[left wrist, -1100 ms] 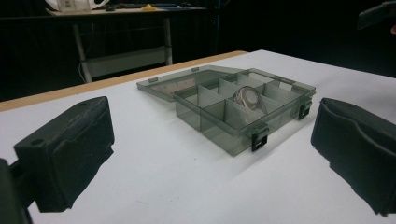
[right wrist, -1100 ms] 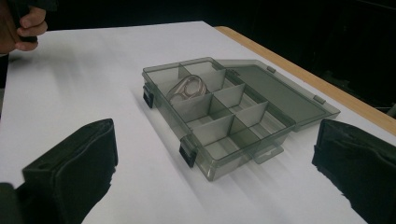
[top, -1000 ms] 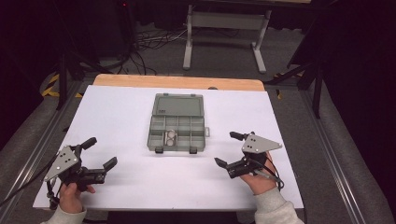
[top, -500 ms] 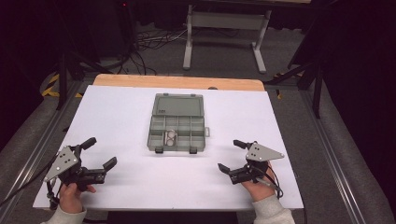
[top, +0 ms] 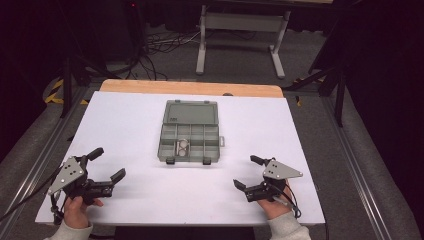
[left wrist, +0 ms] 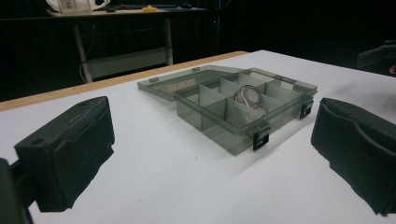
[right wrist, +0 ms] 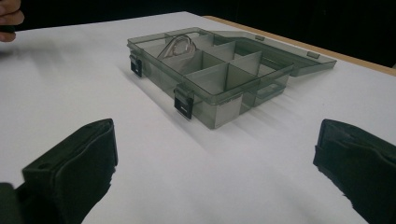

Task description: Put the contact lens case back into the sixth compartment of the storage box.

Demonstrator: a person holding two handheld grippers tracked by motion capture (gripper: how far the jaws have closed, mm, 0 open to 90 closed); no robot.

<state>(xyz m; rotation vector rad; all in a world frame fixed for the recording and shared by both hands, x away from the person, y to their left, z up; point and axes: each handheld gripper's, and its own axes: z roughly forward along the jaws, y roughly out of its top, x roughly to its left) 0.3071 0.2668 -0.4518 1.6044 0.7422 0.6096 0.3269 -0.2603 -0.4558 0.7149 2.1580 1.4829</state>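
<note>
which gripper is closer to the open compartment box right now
Right, though only slightly. The right gripper sits off the near right corner of the compartment box; the left gripper is farther out, off its near left corner. Both are open and touch nothing.

High view looks down; 2 low views share the organizer box (top: 190, 132).

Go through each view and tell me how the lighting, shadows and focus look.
High view: white table evenly lit, surroundings dark, organiser box slightly soft. Left gripper view: box fairly sharp, its own open tongs blurred at the edges. Right gripper view: box casts a soft shadow toward the camera; open tongs out of focus.
</note>
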